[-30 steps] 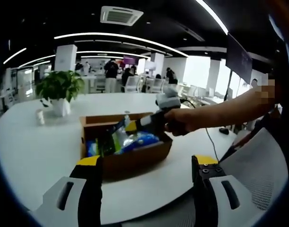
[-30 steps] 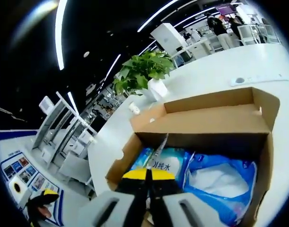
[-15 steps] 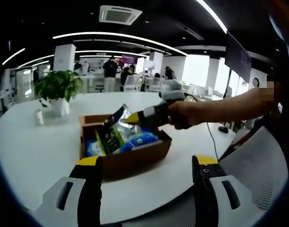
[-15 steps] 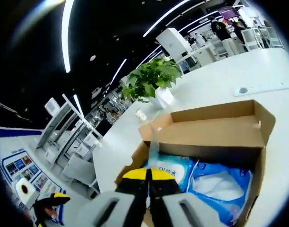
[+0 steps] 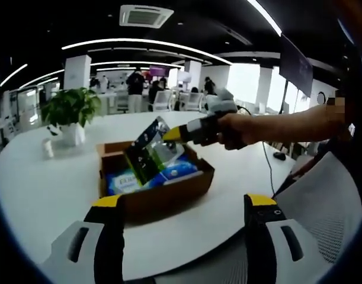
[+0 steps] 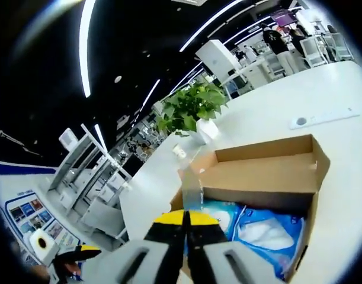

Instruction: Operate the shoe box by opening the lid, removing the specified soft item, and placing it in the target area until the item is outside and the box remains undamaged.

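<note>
Two yellow-tipped jaws rise from the bottom of the left gripper view, set wide apart with nothing between them; this left gripper hangs in front of the white table, clear of the shoe box. At mid-frame the cardboard box sits open on the table, its flap folded back on the far side. Coming in from the right of that view, a hand carries the right gripper, whose tip is closed on the upper corner of a dark green soft packet. The packet is lifted and tilted, its top above the box rim, its lower end down among the blue and white packs inside.

In the right gripper view, the jaws meet at the bottom centre, pressed together on a thin edge of packet film that stands up from them. Beyond them the shoe box lies open, blue packs visible within. A potted plant stands on the table past the box, toward upper centre; in the left gripper view it sits at the left. People stand in the far background.
</note>
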{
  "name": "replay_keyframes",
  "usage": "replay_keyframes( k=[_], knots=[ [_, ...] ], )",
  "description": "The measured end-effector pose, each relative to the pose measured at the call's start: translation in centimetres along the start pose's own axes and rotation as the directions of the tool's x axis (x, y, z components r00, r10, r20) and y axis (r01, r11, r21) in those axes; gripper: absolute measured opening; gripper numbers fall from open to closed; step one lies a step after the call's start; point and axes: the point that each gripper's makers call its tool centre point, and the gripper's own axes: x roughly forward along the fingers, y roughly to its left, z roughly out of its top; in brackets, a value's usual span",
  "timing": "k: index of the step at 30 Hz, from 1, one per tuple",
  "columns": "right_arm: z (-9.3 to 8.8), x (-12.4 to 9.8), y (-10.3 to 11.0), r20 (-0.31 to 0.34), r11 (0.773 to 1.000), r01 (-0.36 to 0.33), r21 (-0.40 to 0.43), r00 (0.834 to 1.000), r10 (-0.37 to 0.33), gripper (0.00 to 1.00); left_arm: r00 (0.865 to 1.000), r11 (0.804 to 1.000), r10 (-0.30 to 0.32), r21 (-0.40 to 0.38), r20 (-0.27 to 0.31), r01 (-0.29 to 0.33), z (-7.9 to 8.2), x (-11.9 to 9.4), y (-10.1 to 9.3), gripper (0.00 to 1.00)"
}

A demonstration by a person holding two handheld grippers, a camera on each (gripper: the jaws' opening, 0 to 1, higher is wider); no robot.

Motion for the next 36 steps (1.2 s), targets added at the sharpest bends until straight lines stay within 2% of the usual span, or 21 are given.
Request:
replay_keyframes(
  k=[8, 14, 30, 36],
  knots=[
    [0.8, -1.4, -0.1, 0.016, 1.0, -0.001, -0.011, 1.0, 0.001, 0.0, 1.0, 1.0, -0.005, 0.007, -0.008, 0.005, -0.2, 0.1, 0.0, 0.96],
    [1.8, -2.7, 0.0, 0.041, 1.0, -0.019, 0.02, 0.999, 0.018, 0.0, 1.0, 0.999, -0.014, 0.032, -0.025, 0.015, -0.4, 0.2, -0.2, 1.0],
    [2.7, -5.7, 0.0, 0.071, 0.999, -0.013, 0.039, 0.997, 0.011, 0.0, 0.999, 0.999, -0.032, 0.03, -0.036, 0.034, -0.7, 0.3, -0.6, 1.0],
    [3.3, -7.2, -0.1, 0.1, 0.999, -0.013, 0.046, 0.995, 0.008, 0.0, 0.999, 0.999, -0.028, 0.045, -0.033, 0.029, -0.7, 0.3, -0.6, 1.0]
  ],
)
